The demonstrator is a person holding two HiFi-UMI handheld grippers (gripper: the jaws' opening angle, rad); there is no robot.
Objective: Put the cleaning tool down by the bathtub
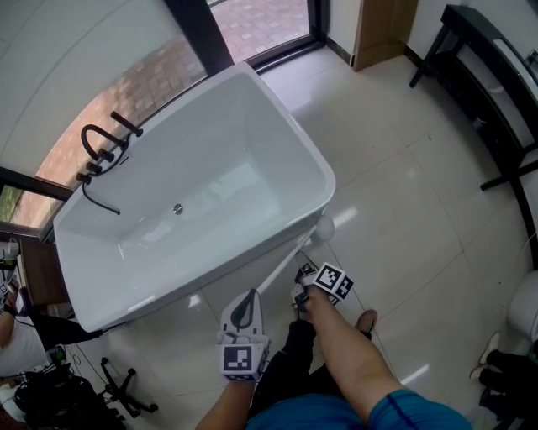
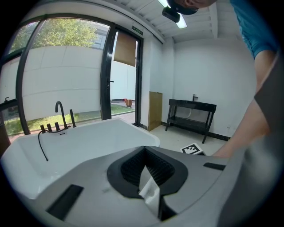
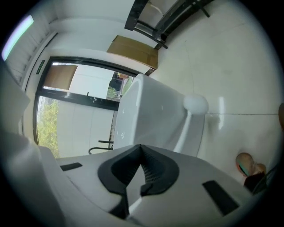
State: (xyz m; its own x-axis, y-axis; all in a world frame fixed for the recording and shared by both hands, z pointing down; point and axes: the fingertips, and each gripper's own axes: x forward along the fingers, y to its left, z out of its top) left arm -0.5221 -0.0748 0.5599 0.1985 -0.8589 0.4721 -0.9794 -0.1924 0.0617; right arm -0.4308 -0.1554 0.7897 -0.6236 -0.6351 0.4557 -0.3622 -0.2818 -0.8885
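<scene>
- The room is a bright bathroom with a glossy pale tile floor [image 1: 403, 210] that reflects the ceiling lights.
- In the head view a white freestanding bathtub [image 1: 290, 117] fills the area from the centre out to 9 o'clock. A black faucet [image 1: 101, 138] stands on its far end, at 10 o'clock.
- Beyond the tub, black window frames [image 1: 197, 34] cross at 12 o'clock, with brick paving [image 1: 261, 21] outside.
- A wooden panel [image 1: 382, 29] stands against the wall at 1 o'clock. A black console table [image 1: 496, 92] runs along the 2 o'clock side.
- The cleaning tool [image 3: 187, 128] is a white stick with a round white head [image 1: 323, 226]. It sits right against the tub's near corner, and its handle slants down toward 6 o'clock. I cannot tell whether it leans on the tub or lies flat.
- My right gripper [image 1: 303, 291] hovers at the handle's lower end. Its jaws are closed together and grip nothing.
- My left gripper [image 1: 246, 296] is at 6 o'clock, near the tub's side. Its jaws are also pressed together and empty.
- A bare forearm [image 1: 353, 353] reaches in from 5 o'clock, and a foot [image 1: 366, 319] rests on the tiles beside it.
</scene>
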